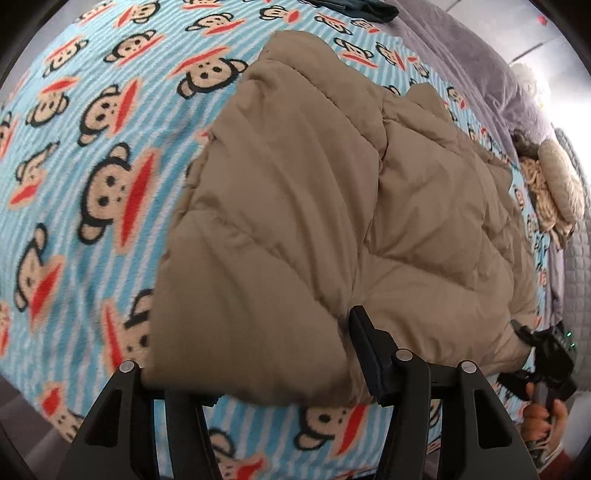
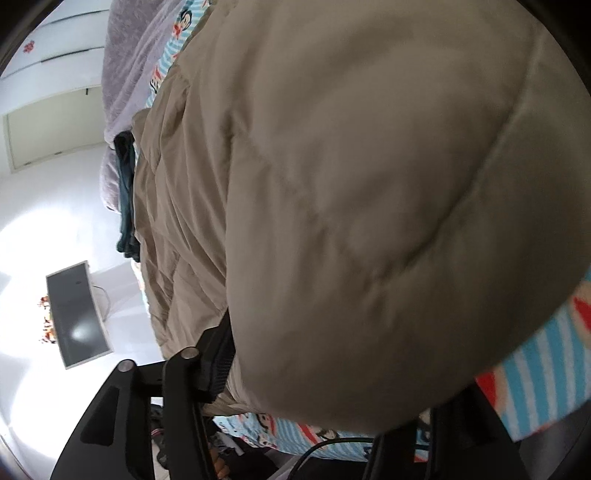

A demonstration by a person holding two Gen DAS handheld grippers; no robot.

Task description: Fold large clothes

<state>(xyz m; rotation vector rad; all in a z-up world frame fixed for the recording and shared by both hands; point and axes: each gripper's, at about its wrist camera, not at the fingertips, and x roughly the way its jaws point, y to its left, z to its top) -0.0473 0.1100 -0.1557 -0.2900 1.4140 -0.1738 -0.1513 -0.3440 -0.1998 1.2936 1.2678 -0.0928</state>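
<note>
A tan quilted puffer jacket (image 1: pixel 332 206) lies folded on a blue-striped monkey-print blanket (image 1: pixel 92 184). My left gripper (image 1: pixel 266 332) stands over its near edge with the jaws wide apart. The puffy fold bulges between them and hides the left finger; the right finger (image 1: pixel 364 339) rests beside the fabric. In the right wrist view the jacket (image 2: pixel 369 184) fills the frame. My right gripper (image 2: pixel 325 343) is open around its near fold, with only the left finger (image 2: pixel 219 354) showing. The left wrist view also shows the right gripper (image 1: pixel 543 354) at the jacket's right corner, held by a hand (image 1: pixel 543 417).
A grey blanket (image 1: pixel 480 66) lines the bed's far side, with a dark teal garment (image 1: pixel 362 11) at the top. Beige plush items (image 1: pixel 554 184) lie at the right edge. Off the bed stand a dark screen (image 2: pixel 77 314) and a door (image 2: pixel 48 125).
</note>
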